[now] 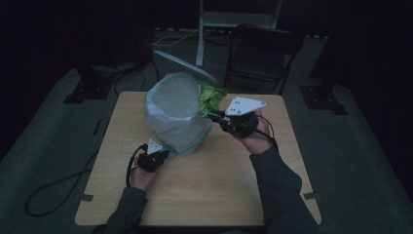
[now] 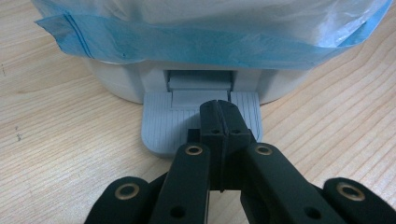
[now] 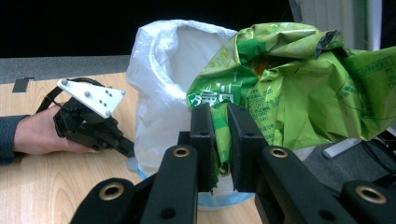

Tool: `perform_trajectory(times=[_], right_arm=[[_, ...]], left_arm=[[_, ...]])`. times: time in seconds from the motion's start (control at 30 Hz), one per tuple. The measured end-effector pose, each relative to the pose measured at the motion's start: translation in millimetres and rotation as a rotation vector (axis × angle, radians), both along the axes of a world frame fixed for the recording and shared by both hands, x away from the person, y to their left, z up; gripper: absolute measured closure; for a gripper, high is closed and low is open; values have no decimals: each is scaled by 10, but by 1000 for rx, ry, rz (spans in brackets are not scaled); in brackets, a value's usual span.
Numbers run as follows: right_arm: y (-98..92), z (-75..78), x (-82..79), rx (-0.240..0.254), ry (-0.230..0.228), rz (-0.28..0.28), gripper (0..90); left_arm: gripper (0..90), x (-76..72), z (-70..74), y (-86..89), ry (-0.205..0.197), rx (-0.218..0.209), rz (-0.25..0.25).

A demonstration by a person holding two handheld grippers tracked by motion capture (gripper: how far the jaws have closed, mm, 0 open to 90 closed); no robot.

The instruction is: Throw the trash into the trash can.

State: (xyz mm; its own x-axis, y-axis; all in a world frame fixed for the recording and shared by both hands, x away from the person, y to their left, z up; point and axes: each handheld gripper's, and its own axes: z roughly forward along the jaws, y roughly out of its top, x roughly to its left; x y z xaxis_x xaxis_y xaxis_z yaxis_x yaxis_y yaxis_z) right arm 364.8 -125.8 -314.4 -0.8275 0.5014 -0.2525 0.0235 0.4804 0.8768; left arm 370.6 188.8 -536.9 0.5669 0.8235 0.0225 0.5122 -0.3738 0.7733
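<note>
If my pressed-together left hand-held gripper (image 2: 218,119) slips off the pedal (image 2: 161,128) under it, the lid (image 1: 184,64) could drop on the green wrapper (image 3: 299,79) my right hand-held gripper (image 3: 219,126) pinches beside the bin (image 1: 176,114).

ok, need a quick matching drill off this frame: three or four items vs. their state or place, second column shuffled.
Items:
1. left tongs
2. right tongs
3. white pedal bin with translucent liner bag
4. crumpled green plastic wrapper

States:
A. lid up
B. pinched, held at the bin's rim
C. shut, on the grey ribbed pedal
D. shut on the wrapper

Pairs: 1-C, 2-D, 3-A, 4-B
</note>
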Motion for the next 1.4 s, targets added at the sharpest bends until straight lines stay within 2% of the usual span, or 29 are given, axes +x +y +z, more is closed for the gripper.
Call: perform_trajectory(times=[1.4], right_arm=[[373, 155, 155, 6, 0, 69, 813]], left_arm=[[900, 0, 2, 1, 2, -1, -1]])
